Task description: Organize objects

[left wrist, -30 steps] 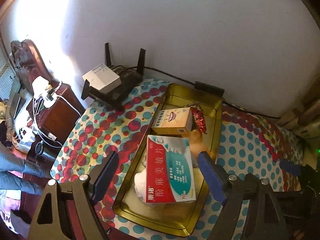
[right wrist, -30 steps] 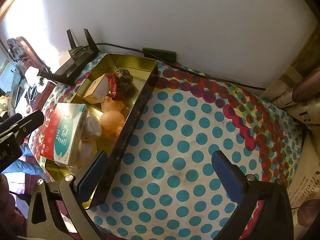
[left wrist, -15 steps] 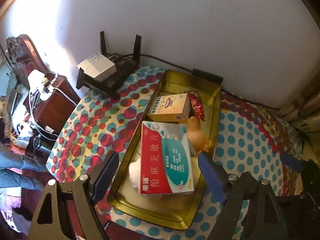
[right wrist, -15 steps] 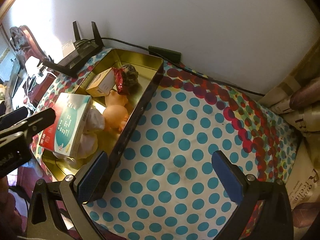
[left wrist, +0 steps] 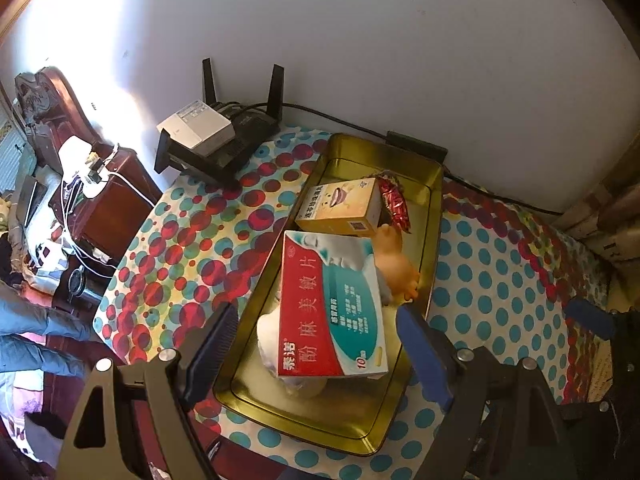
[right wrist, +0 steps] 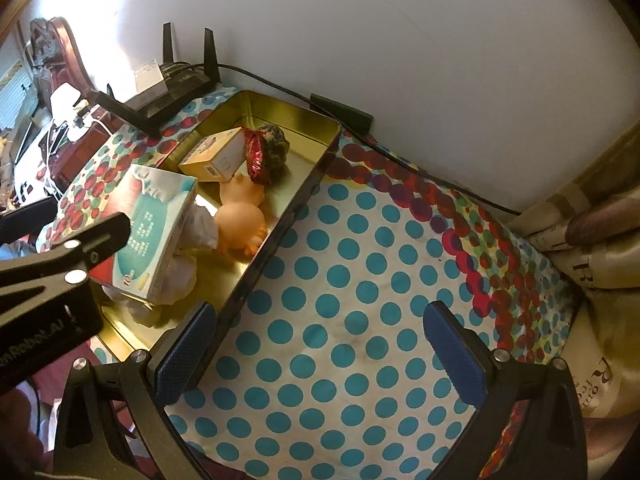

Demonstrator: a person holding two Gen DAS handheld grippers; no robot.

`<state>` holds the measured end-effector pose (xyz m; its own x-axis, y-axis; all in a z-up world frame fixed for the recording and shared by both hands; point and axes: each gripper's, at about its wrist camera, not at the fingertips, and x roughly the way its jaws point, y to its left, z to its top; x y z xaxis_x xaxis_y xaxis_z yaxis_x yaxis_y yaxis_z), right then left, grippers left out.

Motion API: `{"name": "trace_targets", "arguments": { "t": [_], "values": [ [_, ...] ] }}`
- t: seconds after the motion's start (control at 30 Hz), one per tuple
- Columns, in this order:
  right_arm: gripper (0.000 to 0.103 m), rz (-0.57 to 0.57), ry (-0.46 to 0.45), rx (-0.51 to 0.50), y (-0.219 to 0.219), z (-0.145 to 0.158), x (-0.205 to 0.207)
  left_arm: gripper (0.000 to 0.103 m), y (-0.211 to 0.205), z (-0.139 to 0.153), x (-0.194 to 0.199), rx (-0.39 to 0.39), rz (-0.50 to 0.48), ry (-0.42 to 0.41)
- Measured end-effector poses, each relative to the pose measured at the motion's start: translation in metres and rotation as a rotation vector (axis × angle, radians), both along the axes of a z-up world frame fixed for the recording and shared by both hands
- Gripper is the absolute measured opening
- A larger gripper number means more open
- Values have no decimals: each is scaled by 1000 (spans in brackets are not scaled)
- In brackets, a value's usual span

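A gold tin tray (left wrist: 384, 148) (right wrist: 280, 236) stands on the dotted tablecloth (right wrist: 360, 280). In it a red-and-teal medicine box (left wrist: 332, 308) (right wrist: 156, 232) lies on top of a doll (left wrist: 396, 268) (right wrist: 240, 220) in white cloth. Behind them are a yellow box (left wrist: 340, 208) (right wrist: 216, 156), a red wrapper (left wrist: 394, 204) (right wrist: 258, 156) and a dark lumpy thing (right wrist: 276, 144). My left gripper (left wrist: 316, 312) (right wrist: 60, 256) hovers open above the medicine box, holding nothing. Right of the tray my right gripper (right wrist: 318, 312) (left wrist: 588, 316) hangs open and empty over the bare cloth.
A black router (left wrist: 232, 140) (right wrist: 172, 88) with a white box (left wrist: 196, 128) on it sits at the back left. A black adapter (left wrist: 416, 146) and cable run along the wall. Newspaper bundles (right wrist: 592, 248) crowd the right edge. A wooden cabinet (left wrist: 100, 200) with chargers stands left of the table.
The right gripper has shifted left toward the tray and rolled a little, so the left gripper now looms larger in its view. Both stay open; the objects in the tray have not moved.
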<state>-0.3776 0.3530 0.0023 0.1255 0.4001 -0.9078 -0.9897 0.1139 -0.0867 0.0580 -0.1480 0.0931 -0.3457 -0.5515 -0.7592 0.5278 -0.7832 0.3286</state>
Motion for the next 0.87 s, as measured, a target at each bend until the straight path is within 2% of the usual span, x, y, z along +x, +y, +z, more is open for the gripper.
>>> {"name": "trace_targets", "arguments": {
  "t": [0.57, 0.87],
  "values": [
    [103, 26, -1, -4, -2, 1, -7, 84, 3, 2, 3, -3, -20, 3],
    [103, 30, 1, 0, -2, 0, -8, 84, 10, 10, 4, -34, -23, 13]
  ]
}}
